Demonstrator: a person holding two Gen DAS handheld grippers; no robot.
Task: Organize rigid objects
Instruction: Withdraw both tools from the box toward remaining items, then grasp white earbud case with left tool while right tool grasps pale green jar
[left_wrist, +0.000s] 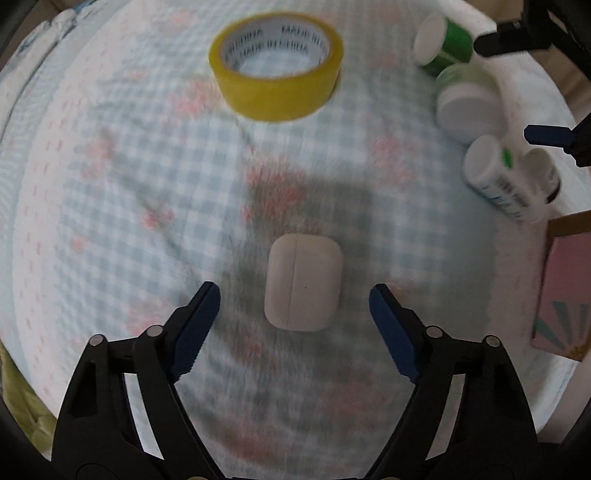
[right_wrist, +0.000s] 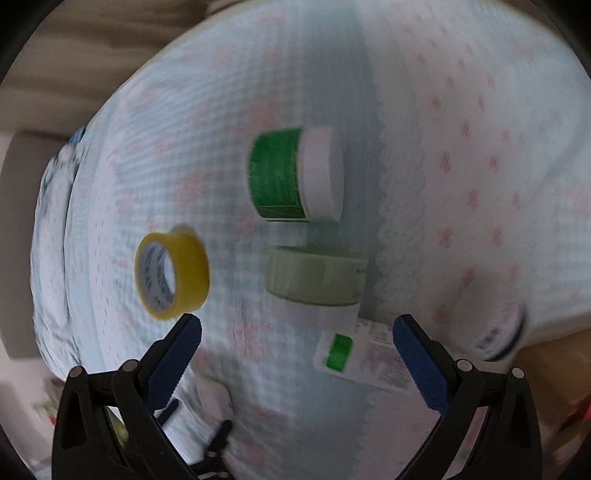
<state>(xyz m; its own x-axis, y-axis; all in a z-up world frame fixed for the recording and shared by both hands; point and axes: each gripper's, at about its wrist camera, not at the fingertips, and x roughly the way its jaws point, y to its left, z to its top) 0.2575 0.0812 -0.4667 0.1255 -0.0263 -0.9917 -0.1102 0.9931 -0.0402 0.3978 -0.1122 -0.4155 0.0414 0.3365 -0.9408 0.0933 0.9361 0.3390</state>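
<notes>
A white earbud case lies on the checked bedspread, between the blue tips of my open left gripper. A yellow tape roll lies beyond it and also shows in the right wrist view. Several bottles lie at the right: a green-labelled one, a pale green jar, and a white one with a green mark. My right gripper is open and empty, near the white bottle. Its fingers show in the left wrist view.
A pink box in a cardboard edge sits at the right of the bed. A fourth small bottle lies behind the white one. A brown headboard or wall lies past the bed's far edge.
</notes>
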